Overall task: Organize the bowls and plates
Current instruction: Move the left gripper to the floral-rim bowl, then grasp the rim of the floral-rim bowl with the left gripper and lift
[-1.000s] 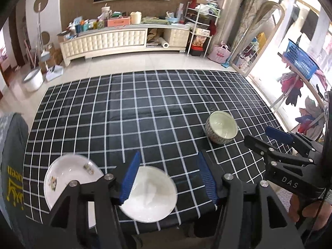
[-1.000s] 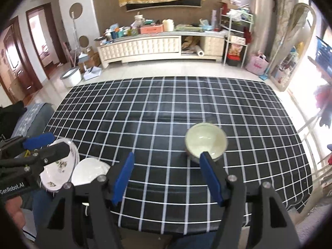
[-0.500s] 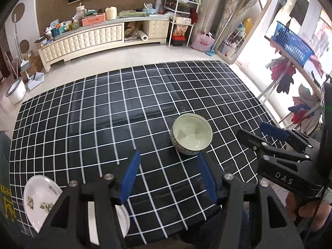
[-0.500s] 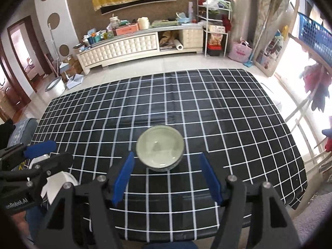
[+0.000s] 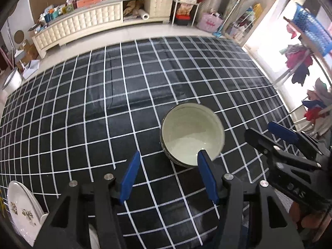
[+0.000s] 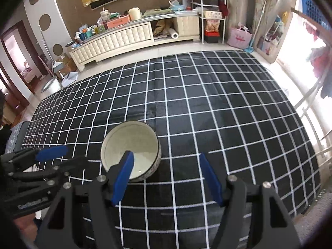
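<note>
A patterned bowl with a pale inside [image 5: 192, 133] stands on the black grid tablecloth [image 5: 124, 95]. My left gripper [image 5: 168, 157] is open, its right fingertip over the bowl's near rim. In the right wrist view the bowl [image 6: 130, 145] lies under the left finger of my open right gripper [image 6: 165, 159]. A white flowered plate [image 5: 19, 207] sits at the table's near left corner, with another white dish edge [image 5: 44, 217] beside it, mostly hidden by the gripper body. The right gripper shows at the right of the left wrist view [image 5: 276, 132].
The tablecloth [image 6: 207, 108] covers a low table with edges close at front and right. A long white cabinet [image 6: 132, 35] with clutter stands across the floor. A shelf rack [image 6: 211, 10] and a clothes rack [image 5: 305, 47] stand to the right.
Both grippers have closed in on the bowl, which looms larger. The plates have slid to the left edge of the left wrist view. Both grippers stay open.
</note>
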Demonstrator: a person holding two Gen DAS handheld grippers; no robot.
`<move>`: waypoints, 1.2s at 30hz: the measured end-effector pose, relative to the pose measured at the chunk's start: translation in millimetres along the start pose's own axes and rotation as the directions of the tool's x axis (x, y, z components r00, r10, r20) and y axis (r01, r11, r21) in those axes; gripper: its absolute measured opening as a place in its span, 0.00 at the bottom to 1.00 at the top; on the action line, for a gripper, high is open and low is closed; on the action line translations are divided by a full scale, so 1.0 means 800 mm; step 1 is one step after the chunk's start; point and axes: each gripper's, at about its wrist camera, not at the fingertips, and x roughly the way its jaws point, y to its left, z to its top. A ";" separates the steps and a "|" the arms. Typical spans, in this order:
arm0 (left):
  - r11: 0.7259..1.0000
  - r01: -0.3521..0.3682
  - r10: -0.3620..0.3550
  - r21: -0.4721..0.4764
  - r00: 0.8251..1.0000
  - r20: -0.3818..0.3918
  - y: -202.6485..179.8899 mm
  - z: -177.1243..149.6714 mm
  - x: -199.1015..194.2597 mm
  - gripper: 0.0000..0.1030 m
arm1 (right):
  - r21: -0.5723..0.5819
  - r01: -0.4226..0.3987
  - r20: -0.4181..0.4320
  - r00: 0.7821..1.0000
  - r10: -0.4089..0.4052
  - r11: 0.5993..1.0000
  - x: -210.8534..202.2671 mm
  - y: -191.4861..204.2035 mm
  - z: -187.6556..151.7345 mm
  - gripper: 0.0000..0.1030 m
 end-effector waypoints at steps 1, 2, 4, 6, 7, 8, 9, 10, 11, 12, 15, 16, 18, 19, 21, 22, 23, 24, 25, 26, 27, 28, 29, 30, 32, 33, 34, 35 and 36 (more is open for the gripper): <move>1.000 -0.006 0.006 -0.008 1.000 -0.010 0.001 0.001 0.008 0.54 | 0.005 -0.011 -0.003 1.000 0.011 1.000 0.007 -0.001 0.000 0.68; 1.000 -0.008 0.008 -0.015 1.000 -0.020 0.002 0.002 0.016 0.54 | 0.008 -0.021 -0.012 1.000 0.021 1.000 0.015 -0.002 0.000 0.68; 1.000 -0.010 0.009 -0.022 0.999 -0.049 0.002 0.004 0.033 0.54 | 0.007 -0.030 -0.033 0.999 0.030 1.000 0.032 -0.002 0.001 0.68; 0.999 -0.019 0.017 -0.028 0.998 -0.062 0.003 0.007 0.048 0.53 | -0.002 -0.029 -0.045 0.999 0.029 1.000 0.043 -0.001 0.002 0.68; 0.999 -0.018 0.016 -0.032 0.998 -0.067 0.003 0.009 0.053 0.53 | -0.009 -0.036 -0.055 0.998 0.035 0.999 0.051 0.000 0.001 0.68; 0.999 -0.015 0.012 -0.039 0.997 -0.074 0.003 0.012 0.061 0.51 | -0.013 -0.044 -0.067 0.997 0.043 0.999 0.057 0.002 0.000 0.65; 0.999 -0.012 0.009 -0.044 0.997 -0.080 0.005 0.016 0.067 0.49 | -0.016 -0.051 -0.078 0.996 0.050 0.999 0.063 0.003 -0.001 0.63; 0.999 -0.014 0.010 -0.050 0.996 -0.083 0.005 0.018 0.072 0.48 | -0.018 -0.060 -0.091 0.994 0.058 0.998 0.068 0.004 -0.001 0.56; 0.998 -0.020 0.015 -0.053 0.996 -0.088 0.006 0.019 0.078 0.43 | -0.018 -0.068 -0.102 0.993 0.066 0.998 0.073 0.005 -0.002 0.51; 0.998 -0.026 0.021 -0.049 0.995 -0.099 0.006 0.020 0.086 0.37 | -0.018 -0.072 -0.108 0.992 0.070 0.997 0.077 0.005 -0.003 0.49; 0.999 -0.024 0.020 -0.033 0.992 -0.127 0.007 0.021 0.099 0.25 | -0.029 -0.077 -0.115 0.991 0.074 0.997 0.082 0.007 -0.004 0.42; 1.000 -0.009 0.005 -0.026 0.992 -0.130 0.006 0.021 0.102 0.23 | -0.031 -0.083 -0.116 0.990 0.079 0.996 0.082 0.008 -0.005 0.38; 1.000 0.005 -0.005 0.000 0.992 -0.126 0.003 0.019 0.106 0.18 | -0.033 -0.089 -0.118 0.989 0.084 0.996 0.083 0.008 -0.004 0.31; 1.000 0.001 0.000 0.008 0.992 -0.126 0.001 0.019 0.108 0.18 | -0.037 -0.083 -0.123 0.989 0.078 0.996 0.085 0.008 -0.004 0.27; 1.000 -0.005 0.006 0.011 0.992 -0.128 0.003 0.019 0.113 0.17 | -0.044 -0.084 -0.129 0.989 0.078 0.995 0.087 0.010 -0.004 0.20; 1.000 -0.005 0.006 0.013 0.992 -0.130 0.004 0.020 0.114 0.17 | -0.045 -0.085 -0.131 0.988 0.078 0.995 0.088 0.009 -0.004 0.19; 1.000 -0.003 0.005 0.014 0.991 -0.132 0.005 0.020 0.114 0.17 | -0.053 -0.079 -0.128 0.989 0.072 0.995 0.087 0.010 -0.004 0.19; 1.000 -0.002 0.004 0.015 0.991 -0.132 0.006 0.022 0.114 0.17 | -0.057 -0.078 -0.128 0.989 0.070 0.995 0.087 0.011 -0.003 0.19; 1.000 -0.004 0.006 0.019 0.992 -0.130 0.007 0.020 0.114 0.17 | -0.062 -0.078 -0.127 0.990 0.069 0.995 0.086 0.011 -0.004 0.19; 1.000 -0.008 0.011 0.025 0.992 -0.127 0.005 0.020 0.113 0.17 | -0.066 -0.076 -0.126 0.990 0.067 0.995 0.085 0.010 -0.005 0.19; 0.999 -0.015 0.019 0.038 0.992 -0.124 0.000 0.022 0.116 0.17 | -0.072 -0.070 -0.124 0.990 0.061 0.995 0.086 0.012 -0.005 0.19; 0.999 -0.017 0.022 0.040 0.992 -0.123 -0.002 0.023 0.117 0.17 | -0.077 -0.060 -0.122 0.991 0.051 0.995 0.085 0.013 -0.006 0.18; 0.999 -0.020 0.023 0.033 0.992 -0.121 -0.003 0.024 0.118 0.16 | -0.079 -0.048 -0.119 0.992 0.038 0.996 0.084 0.015 -0.006 0.18; 0.999 -0.021 0.024 0.027 0.993 -0.120 -0.010 0.025 0.121 0.15 | -0.077 -0.043 -0.116 0.993 0.034 0.996 0.083 0.016 -0.007 0.18; 1.000 -0.020 0.023 0.021 0.994 -0.110 -0.009 0.024 0.120 0.14 | -0.063 -0.049 -0.103 0.994 0.043 0.997 0.079 0.015 -0.008 0.18; 0.999 -0.020 0.023 0.032 0.994 -0.105 -0.009 0.022 0.118 0.13 | -0.052 -0.056 -0.096 0.994 0.050 0.997 0.078 0.011 -0.008 0.17; 0.999 -0.015 0.019 0.039 0.994 -0.104 -0.009 0.021 0.116 0.13 | -0.042 -0.057 -0.091 0.994 0.053 0.998 0.076 0.011 -0.009 0.15; 0.999 -0.013 0.017 0.042 0.994 -0.107 -0.008 0.020 0.112 0.11 | -0.030 -0.055 -0.088 0.995 0.052 0.998 0.073 0.010 -0.010 0.14; 0.999 -0.018 0.022 0.042 0.994 -0.107 -0.004 0.017 0.105 0.09 | -0.022 -0.058 -0.084 0.995 0.056 0.998 0.069 0.010 -0.010 0.13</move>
